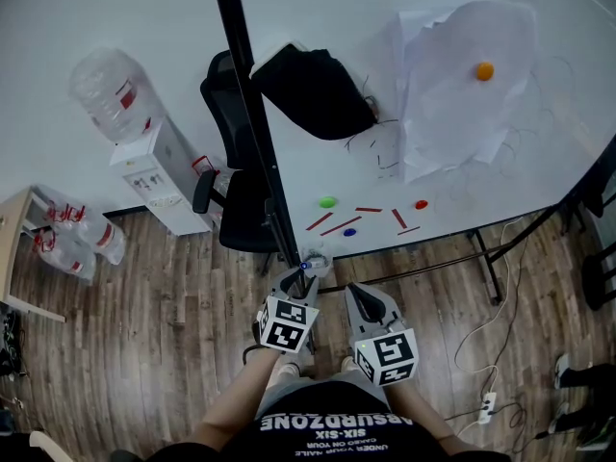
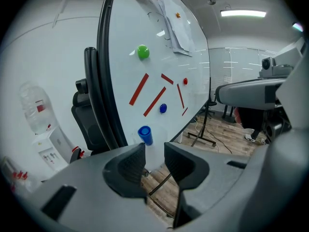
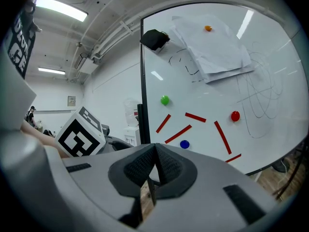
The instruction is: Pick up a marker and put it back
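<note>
A marker with a blue cap [image 2: 145, 135] and a pale barrel stands between the pads of my left gripper [image 2: 154, 154], which is shut on it, cap pointing at the whiteboard [image 2: 125, 76]. From the head view the marker [image 1: 312, 262] shows at the tip of the left gripper [image 1: 304, 277], just below the whiteboard's [image 1: 452, 191] lower edge, near the black frame post [image 1: 255, 133]. My right gripper [image 1: 361, 298] hangs beside it, a little to the right. Its jaws are shut with nothing between them [image 3: 155, 149].
On the board sit red strips [image 1: 334, 225], a green magnet [image 1: 328, 201], blue magnet [image 1: 348, 231], red magnet [image 1: 421, 204], paper sheets [image 1: 462, 94] under an orange magnet [image 1: 484, 70], and a black cloth [image 1: 313, 89]. A black office chair [image 1: 236, 195] and water dispenser [image 1: 154, 176] stand left.
</note>
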Tool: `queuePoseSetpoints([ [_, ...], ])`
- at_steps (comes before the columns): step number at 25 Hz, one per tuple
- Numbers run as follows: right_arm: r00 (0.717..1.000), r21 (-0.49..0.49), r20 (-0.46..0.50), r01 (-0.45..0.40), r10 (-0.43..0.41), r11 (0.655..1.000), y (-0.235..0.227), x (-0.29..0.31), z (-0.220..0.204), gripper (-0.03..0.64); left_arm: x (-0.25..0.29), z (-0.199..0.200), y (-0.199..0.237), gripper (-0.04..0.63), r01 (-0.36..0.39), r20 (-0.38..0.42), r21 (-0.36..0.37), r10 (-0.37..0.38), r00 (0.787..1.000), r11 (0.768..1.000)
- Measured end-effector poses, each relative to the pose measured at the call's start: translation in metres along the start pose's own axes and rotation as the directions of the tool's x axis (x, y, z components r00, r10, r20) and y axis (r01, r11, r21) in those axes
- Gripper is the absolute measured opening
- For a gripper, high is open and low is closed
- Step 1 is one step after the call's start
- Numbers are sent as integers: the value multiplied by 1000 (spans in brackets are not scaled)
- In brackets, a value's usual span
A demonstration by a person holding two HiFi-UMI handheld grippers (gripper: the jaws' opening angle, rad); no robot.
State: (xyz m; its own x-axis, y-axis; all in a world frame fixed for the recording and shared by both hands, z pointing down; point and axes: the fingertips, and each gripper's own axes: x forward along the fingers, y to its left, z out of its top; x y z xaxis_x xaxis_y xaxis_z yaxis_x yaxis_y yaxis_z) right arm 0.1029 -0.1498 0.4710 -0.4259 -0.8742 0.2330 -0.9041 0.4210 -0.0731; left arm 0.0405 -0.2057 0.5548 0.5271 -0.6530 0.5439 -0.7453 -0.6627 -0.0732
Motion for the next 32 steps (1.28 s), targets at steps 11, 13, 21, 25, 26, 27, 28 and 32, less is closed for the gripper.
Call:
queuePoseSetpoints([
  [11,999,-18,-12,-40,40,999,18,5,-3,-3,-37,4,-1,101,0,41,-71,3,999,998],
  [13,999,-21,-17,-45,45,999,20,6,-5,-3,-43,6,-2,83,0,56,-81,4,998,997],
  [21,997,-25,-25,-71,70,997,33,9,-5,-3,-68,16,4,11,-21,137,-135,40,990,991],
  [25,996,-27,-28,-86,85,996,39,9,-5,-3,-76,18,6,6,-18,164,-148,43,985,989],
  [26,996,-28,-29,-90,89,996,41,9,-4,-3,-77,19,5,6,-16,172,-148,42,984,989],
  [27,995,-29,-29,-92,91,995,42,9,-4,-3,-79,21,4,6,-13,178,-149,40,983,989],
  [28,995,-31,-28,-94,93,995,43,9,-4,-3,-81,23,3,6,-10,183,-150,38,982,989],
  [32,995,-38,-25,-95,94,995,47,7,-2,-3,-86,26,0,6,-8,199,-149,37,979,989],
])
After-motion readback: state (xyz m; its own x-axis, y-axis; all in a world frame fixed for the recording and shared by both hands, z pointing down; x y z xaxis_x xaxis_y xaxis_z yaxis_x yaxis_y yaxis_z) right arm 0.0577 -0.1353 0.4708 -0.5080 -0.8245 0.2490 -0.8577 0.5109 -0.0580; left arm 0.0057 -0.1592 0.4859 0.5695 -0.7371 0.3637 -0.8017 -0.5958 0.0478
